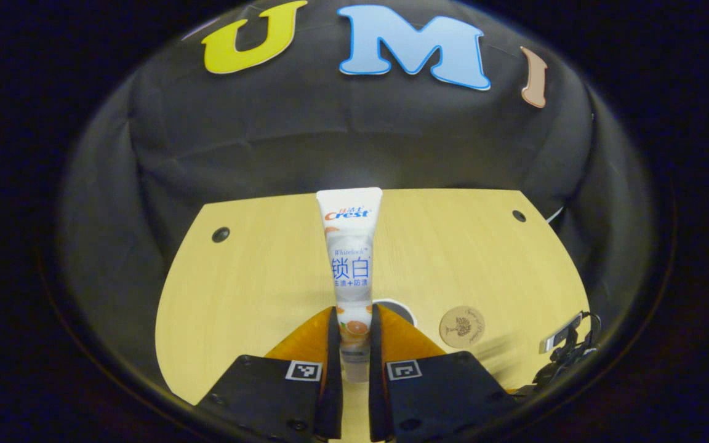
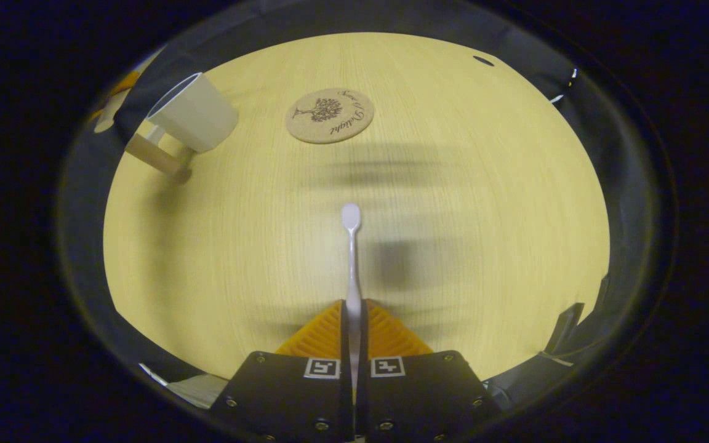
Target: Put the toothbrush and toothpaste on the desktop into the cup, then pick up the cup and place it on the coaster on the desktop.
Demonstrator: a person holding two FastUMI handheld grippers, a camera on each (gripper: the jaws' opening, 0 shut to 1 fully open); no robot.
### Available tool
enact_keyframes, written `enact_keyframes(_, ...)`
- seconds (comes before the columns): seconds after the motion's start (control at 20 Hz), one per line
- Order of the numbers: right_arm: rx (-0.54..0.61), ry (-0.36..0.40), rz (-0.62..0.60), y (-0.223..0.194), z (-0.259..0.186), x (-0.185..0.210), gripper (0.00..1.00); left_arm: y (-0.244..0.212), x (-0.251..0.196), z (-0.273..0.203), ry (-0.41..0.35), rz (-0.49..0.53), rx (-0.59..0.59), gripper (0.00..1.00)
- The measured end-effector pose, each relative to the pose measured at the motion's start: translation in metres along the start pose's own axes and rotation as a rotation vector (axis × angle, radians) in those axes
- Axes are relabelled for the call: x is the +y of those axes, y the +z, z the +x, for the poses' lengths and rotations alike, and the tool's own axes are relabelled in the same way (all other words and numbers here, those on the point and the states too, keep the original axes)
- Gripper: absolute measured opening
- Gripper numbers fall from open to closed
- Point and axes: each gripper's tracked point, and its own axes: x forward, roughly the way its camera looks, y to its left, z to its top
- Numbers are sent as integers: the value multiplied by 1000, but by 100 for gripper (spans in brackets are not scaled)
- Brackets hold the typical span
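Tongs (image 1: 352, 332) pinching glossy tube (image 1: 350, 258), slim toothbrush (image 2: 352, 258)

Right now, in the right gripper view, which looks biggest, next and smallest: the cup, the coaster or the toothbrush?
1. Cup
2. Coaster, only slightly smaller
3. Toothbrush: longest but very thin, and nearest the camera, so its place is unsure.

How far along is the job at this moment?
Both pickups look done: the left tool is shut on the toothpaste, the right tool on the toothbrush. Neither is in the cup yet. The cup stands off the coaster, so that move remains.
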Motion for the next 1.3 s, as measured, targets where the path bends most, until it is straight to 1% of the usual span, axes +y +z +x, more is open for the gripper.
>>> enact_keyframes(0.1,-5,-4,8,0,1,0,4,5,-12,15,-29,15,-15,24)
enact_keyframes(0.25,-13,-6,9,0,0,0,4,12,-25,36,-64,-6,-45,24)
enact_keyframes(0.35,-11,-8,14,0,0,0,4,12,-23,48,-58,-19,-62,23)
enact_keyframes(0.5,-9,-10,18,0,-1,0,4,0,-22,60,-49,-28,-74,24)
enact_keyframes(0.65,-7,-7,16,0,-1,0,4,-13,-26,67,-73,-13,-95,24)
enact_keyframes(0.8,-1,-1,17,0,0,0,4,-27,-29,70,-70,5,-114,24)
enact_keyframes(0.9,0,4,18,0,0,0,4,-29,-29,70,-52,28,-140,26)
enact_keyframes(0.95,0,7,19,0,0,0,4,-30,-30,70,-43,39,-145,30)
enact_keyframes(1.0,0,9,20,0,0,0,4,-30,-31,70,-41,50,-150,30)
enact_keyframes(1.05,0,10,20,0,-1,0,4,-31,-32,70,-44,53,-151,34)
enact_keyframes(1.1,-1,11,21,0,0,0,4,-30,-32,69,-44,48,-156,34)
enact_keyframes(1.15,-2,12,21,0,-1,0,4,-32,-35,67,-55,38,-154,42)
enact_keyframes(1.25,-8,14,23,2,0,-1,4,-36,-37,63,-64,27,-148,68)
enact_keyframes(1.3,-11,11,27,1,0,-1,4,-37,-35,60,-60,25,-151,75)
